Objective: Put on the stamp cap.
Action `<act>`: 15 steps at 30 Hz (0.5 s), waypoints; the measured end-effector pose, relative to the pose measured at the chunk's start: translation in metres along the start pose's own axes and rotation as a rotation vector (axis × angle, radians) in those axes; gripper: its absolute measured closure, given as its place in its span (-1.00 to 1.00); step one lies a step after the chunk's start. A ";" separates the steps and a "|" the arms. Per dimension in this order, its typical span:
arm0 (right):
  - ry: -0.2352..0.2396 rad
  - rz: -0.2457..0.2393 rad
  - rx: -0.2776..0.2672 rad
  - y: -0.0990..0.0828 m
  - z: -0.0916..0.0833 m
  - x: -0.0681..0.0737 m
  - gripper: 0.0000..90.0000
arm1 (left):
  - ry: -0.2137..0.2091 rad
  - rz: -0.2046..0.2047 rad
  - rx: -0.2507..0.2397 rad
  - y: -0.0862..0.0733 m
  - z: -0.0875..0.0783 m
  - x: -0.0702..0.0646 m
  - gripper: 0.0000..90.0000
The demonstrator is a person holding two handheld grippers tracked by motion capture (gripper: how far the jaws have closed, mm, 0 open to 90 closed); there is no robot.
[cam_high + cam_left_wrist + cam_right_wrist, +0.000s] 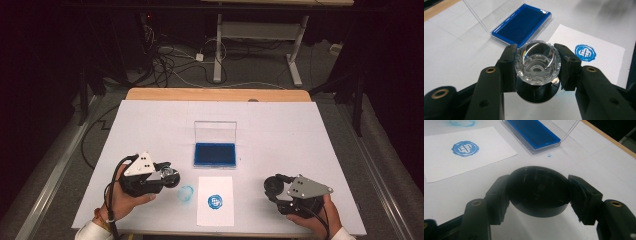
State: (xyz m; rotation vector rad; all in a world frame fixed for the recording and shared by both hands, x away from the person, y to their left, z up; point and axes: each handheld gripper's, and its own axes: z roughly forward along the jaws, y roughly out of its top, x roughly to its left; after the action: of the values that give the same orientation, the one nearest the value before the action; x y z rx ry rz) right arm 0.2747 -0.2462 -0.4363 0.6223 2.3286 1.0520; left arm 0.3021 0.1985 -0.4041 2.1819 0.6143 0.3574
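Two tools grip: left tool (537, 66) holds the inked stamp (537, 63), right tool (539, 192) its black cap (539, 190); misaligned capping risks smearing the paper (215, 200) at 3 o'clock of the stamp

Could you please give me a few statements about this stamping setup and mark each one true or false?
1. The left gripper is shut on a clear-topped stamp. True.
2. The right gripper holds nothing. False: it is shut on a round black cap.
3. The ink pad has its clear lid standing open. True.
4. The paper is blank. False: it bears a round blue print.
5. The paper lies on the far side of the ink pad. False: it lies on the near side, towards the person.
6. A blue smudge marks the table beside the paper. True.
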 end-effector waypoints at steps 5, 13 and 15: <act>0.006 0.006 -0.001 0.001 0.001 0.001 -0.16 | -0.010 -0.002 -0.021 0.002 -0.001 -0.002 0.22; 0.043 0.002 0.002 0.008 0.014 0.009 -0.16 | -0.030 0.004 -0.041 0.008 0.001 -0.005 0.21; 0.052 -0.006 0.001 0.012 0.017 0.011 -0.16 | -0.036 0.009 -0.041 0.010 0.003 -0.006 0.22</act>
State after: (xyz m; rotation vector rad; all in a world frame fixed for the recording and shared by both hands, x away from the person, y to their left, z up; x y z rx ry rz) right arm 0.2788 -0.2233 -0.4400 0.5937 2.3743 1.0770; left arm 0.3012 0.1879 -0.3979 2.1477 0.5724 0.3316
